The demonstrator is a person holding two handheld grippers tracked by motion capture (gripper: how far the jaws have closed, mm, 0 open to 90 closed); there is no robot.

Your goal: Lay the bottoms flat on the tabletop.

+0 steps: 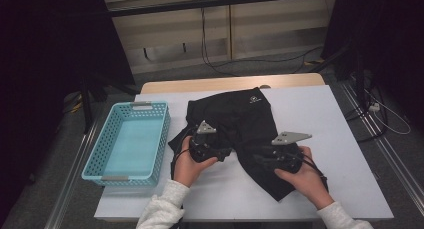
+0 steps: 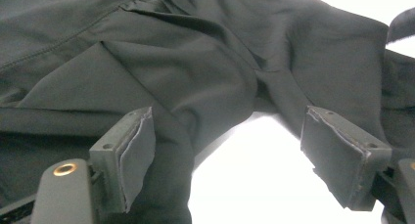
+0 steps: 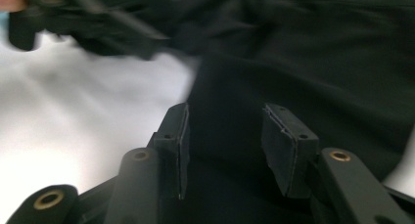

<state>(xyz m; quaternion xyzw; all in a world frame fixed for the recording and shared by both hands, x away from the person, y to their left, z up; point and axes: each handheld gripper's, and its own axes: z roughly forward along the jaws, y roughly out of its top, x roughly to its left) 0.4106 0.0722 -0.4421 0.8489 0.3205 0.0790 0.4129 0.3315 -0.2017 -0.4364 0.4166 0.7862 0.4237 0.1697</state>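
Note:
A pair of black shorts lies spread on the white table top, waistband at the far side and legs toward the person. My left gripper rests at the crotch of the shorts. Its jaws stand wide apart, with a fold of cloth against the left pad and bare table in the gap. My right gripper hovers low over the right leg of the shorts, its jaws partly apart with cloth beneath them. The left gripper appears blurred at the top left of the right gripper view.
A light blue plastic basket stands on the left part of the table, nothing in it. Bare white table lies right of the shorts and along the near edge. Cables run on the floor beyond the table.

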